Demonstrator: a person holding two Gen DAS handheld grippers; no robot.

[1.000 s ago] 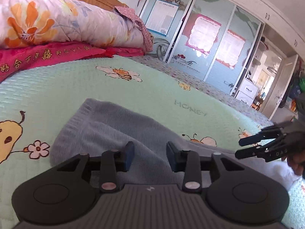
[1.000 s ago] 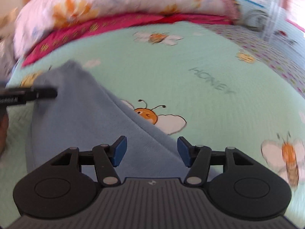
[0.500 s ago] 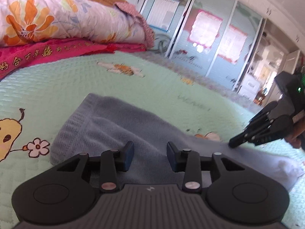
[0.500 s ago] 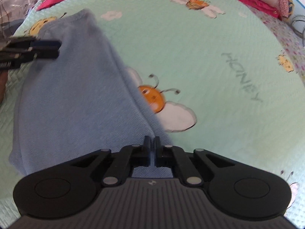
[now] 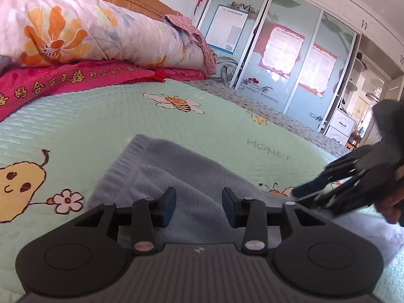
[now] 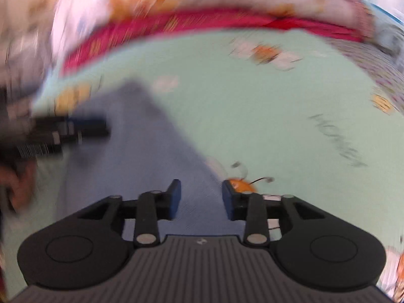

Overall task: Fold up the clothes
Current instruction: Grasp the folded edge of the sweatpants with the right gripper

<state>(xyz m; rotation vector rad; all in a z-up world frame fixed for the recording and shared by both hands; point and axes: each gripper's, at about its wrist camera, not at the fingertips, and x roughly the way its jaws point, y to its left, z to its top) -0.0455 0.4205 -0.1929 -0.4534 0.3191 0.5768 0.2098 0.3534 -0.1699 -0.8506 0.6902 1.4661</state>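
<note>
black moulded left gripper and right gripper, alike: ribbed grey deck with small pale logo, two round black housings, silver pivot screws, dark blue pads on stubby black fingers.

a blue-grey knitted garment lies flat on the mint-green bedspread, folded into a long band. in the left wrist view it runs from a ribbed end at about 10 o'clock, near the printed flower, down toward 4 o'clock, where it turns paler. a soft ridge runs along its length. in the blurred right wrist view the same cloth narrows toward 11 o'clock.
</note>
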